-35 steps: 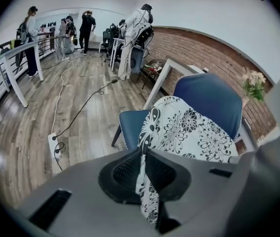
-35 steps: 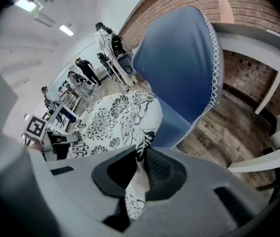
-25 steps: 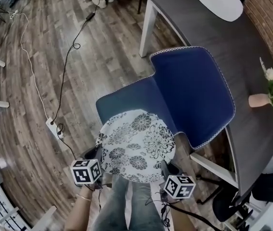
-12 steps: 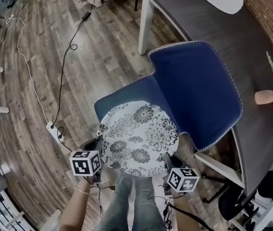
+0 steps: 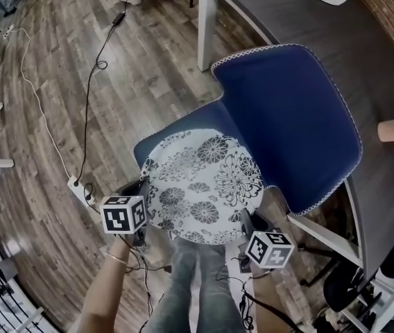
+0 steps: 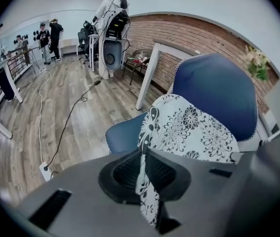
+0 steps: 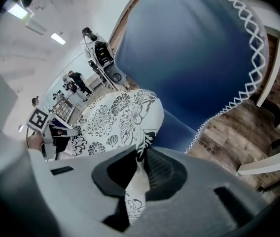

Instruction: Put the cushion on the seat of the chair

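Observation:
A round white cushion (image 5: 200, 186) with a dark flower print hangs flat over the front of the blue chair's seat (image 5: 183, 127). My left gripper (image 5: 143, 198) is shut on the cushion's left edge, and my right gripper (image 5: 244, 224) is shut on its near right edge. In the left gripper view the cushion's (image 6: 189, 130) cloth is pinched between the jaws (image 6: 142, 169), with the blue backrest (image 6: 219, 90) behind. In the right gripper view the cushion (image 7: 115, 120) runs into the closed jaws (image 7: 139, 169) below the backrest (image 7: 194, 58).
A dark table (image 5: 349, 19) with white legs stands behind and right of the chair. A cable and power strip (image 5: 79, 189) lie on the wooden floor at left. The person's legs (image 5: 197, 283) are below the cushion. People stand far off in the left gripper view.
Both grippers have carried the cushion forward and lower, so it now covers more of the chair's seat. Both grips are unchanged.

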A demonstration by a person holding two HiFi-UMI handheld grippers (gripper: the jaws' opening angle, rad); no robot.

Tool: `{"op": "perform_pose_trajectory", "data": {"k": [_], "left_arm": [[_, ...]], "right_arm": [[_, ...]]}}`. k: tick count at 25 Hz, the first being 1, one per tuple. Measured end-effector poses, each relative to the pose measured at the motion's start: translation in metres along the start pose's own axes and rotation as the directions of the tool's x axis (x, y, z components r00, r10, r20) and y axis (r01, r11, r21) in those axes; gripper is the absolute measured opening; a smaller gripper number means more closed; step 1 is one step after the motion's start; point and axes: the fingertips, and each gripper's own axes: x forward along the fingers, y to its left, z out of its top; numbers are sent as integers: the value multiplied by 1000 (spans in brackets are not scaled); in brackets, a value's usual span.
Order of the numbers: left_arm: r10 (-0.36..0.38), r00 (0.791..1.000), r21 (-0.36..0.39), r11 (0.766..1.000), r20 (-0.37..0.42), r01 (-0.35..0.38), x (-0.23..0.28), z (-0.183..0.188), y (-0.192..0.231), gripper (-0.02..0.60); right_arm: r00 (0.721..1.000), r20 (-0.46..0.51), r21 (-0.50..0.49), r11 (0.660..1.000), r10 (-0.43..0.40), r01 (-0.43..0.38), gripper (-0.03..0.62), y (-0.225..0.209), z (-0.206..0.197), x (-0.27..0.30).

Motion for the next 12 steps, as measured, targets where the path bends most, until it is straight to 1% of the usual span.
{"op": "perform_pose_trajectory", "data": {"k": [8, 12], "left_arm": [[12, 999, 65, 998, -39, -9, 26, 20, 4, 15], [10, 999, 92, 996, -41, -7, 36, 26, 7, 15]], "right_arm": [[1000, 18, 58, 998, 2, -3, 34, -13, 1, 17], [999, 41, 39, 999, -32, 30, 34, -12, 4, 19]]}}
